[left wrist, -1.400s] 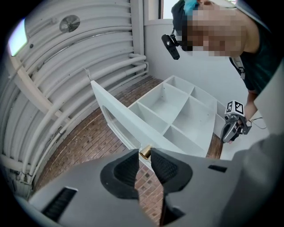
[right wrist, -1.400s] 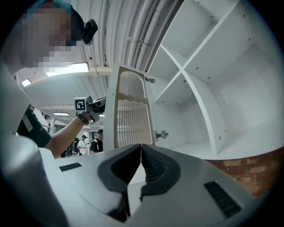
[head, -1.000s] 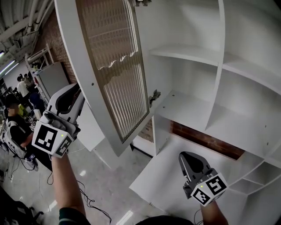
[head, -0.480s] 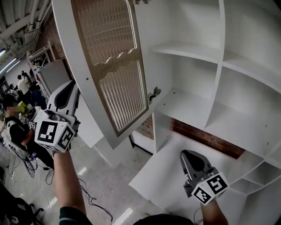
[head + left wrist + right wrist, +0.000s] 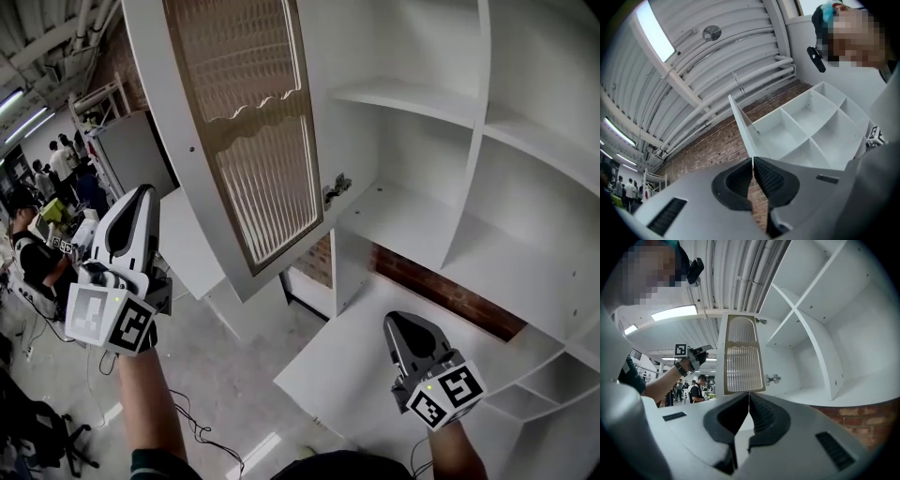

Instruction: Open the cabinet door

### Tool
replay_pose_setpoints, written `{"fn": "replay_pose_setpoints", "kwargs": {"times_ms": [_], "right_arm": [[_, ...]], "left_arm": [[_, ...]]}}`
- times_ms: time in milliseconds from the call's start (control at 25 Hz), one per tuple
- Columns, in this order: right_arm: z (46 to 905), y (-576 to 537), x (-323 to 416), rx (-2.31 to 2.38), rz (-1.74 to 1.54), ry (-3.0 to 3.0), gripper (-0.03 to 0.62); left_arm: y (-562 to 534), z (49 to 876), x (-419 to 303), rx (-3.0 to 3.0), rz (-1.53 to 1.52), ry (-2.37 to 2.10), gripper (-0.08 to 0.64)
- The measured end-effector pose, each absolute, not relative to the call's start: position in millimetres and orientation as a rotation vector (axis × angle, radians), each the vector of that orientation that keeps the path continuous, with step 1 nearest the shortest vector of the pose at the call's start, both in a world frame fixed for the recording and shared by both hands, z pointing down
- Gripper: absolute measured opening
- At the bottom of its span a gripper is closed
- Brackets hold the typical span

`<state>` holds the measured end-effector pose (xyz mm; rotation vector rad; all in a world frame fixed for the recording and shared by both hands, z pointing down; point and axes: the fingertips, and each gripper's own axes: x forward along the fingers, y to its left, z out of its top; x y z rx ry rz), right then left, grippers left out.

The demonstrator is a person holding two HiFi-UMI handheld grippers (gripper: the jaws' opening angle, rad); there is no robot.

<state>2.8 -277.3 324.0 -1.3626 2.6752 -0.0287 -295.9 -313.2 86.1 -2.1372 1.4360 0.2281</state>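
The left gripper (image 5: 141,195), at 8 o'clock in the head view, has its jaws pressed together on nothing; the right gripper (image 5: 398,326), at 5 o'clock, likewise. The left gripper view shows the cabinet door (image 5: 740,124) edge-on, while the right gripper view shows its ribbed glass panel (image 5: 739,357). The door stands wide open at 11 o'clock, apart from both grippers.

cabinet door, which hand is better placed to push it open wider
Left, probably. The left tongs sit close beside the outer edge of the cabinet door, shut and empty. The right tongs, also shut, hang lower, below the shelves, farther from the door.
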Motion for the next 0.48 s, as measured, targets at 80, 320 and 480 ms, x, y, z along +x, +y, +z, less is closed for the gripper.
{"fn": "replay_pose_setpoints", "kwargs": {"times_ms": [80, 320, 480], "right_arm": [[323.1, -277.8, 2.0, -1.361, -0.018, 2.687, 0.003], [319.7, -276.3, 1.9, -1.37, 0.023, 2.7, 0.003], [319.2, -275.8, 1.9, -1.394, 0.076, 2.718, 0.003]], "left_arm": [[-304.5, 96.2, -284.5, -2.176, 0.223, 1.419, 0.015], [-280.1, 141.8, -236.5, -2.291, 0.162, 1.349, 0.011], [-269.1, 174.8, -218.1, -2.386, 0.166, 1.354, 0.008]]}}
